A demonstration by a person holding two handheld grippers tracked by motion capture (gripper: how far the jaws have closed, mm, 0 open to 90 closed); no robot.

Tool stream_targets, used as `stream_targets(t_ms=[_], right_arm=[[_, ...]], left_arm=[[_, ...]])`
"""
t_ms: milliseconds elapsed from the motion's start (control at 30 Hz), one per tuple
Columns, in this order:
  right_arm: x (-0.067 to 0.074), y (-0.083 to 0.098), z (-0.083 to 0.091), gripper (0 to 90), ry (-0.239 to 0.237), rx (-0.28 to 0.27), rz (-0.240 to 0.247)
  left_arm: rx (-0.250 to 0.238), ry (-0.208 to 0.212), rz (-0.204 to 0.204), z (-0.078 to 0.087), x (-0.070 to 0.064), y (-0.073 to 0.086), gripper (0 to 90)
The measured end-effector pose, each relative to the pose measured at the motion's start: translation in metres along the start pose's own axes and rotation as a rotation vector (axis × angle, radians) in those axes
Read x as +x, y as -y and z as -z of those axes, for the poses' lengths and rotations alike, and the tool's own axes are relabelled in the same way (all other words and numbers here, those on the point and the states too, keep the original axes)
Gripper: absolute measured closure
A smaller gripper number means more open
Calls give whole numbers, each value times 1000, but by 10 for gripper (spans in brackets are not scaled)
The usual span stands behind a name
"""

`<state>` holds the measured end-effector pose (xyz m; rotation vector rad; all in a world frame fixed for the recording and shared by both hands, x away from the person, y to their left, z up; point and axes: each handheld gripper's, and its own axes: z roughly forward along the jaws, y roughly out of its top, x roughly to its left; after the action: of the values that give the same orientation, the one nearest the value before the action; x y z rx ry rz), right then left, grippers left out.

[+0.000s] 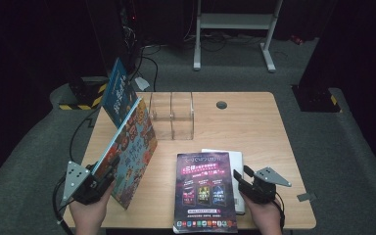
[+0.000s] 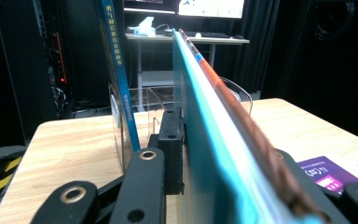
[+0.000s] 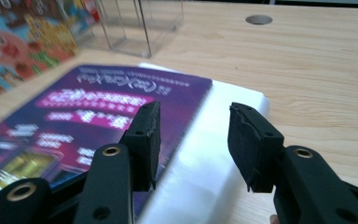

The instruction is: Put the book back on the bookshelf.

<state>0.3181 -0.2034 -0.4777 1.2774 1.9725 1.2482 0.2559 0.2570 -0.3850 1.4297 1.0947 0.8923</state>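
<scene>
A large colourful picture book (image 1: 133, 147) stands tilted on its lower edge at the table's left. My left gripper (image 1: 108, 166) is shut on its near corner. In the left gripper view the book's teal cover (image 2: 214, 140) runs edge-on between the jaws, with one black pad (image 2: 171, 149) pressed against it. A purple magazine (image 1: 205, 188) lies flat at the front, on top of a white book (image 1: 236, 164). My right gripper (image 1: 241, 173) stands open at their right edge. Its jaws (image 3: 193, 135) straddle the magazine's edge (image 3: 88, 116) and the white book (image 3: 205, 177) without touching.
A clear acrylic book holder (image 1: 172, 115) stands mid-table, with a blue book (image 1: 119, 90) leaning upright at its left end. A round cable hole (image 1: 221, 104) sits at the back. The table's right half is bare wood. Dark floor and a white frame lie beyond.
</scene>
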Motion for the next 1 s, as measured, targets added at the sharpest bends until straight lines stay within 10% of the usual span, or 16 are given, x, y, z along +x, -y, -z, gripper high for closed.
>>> stream_targets(t_ms=[1000], right_arm=[[-18,14,8,543,-30,-31,-21]], left_arm=[[42,-74,-5,-9,-3,-35,812]])
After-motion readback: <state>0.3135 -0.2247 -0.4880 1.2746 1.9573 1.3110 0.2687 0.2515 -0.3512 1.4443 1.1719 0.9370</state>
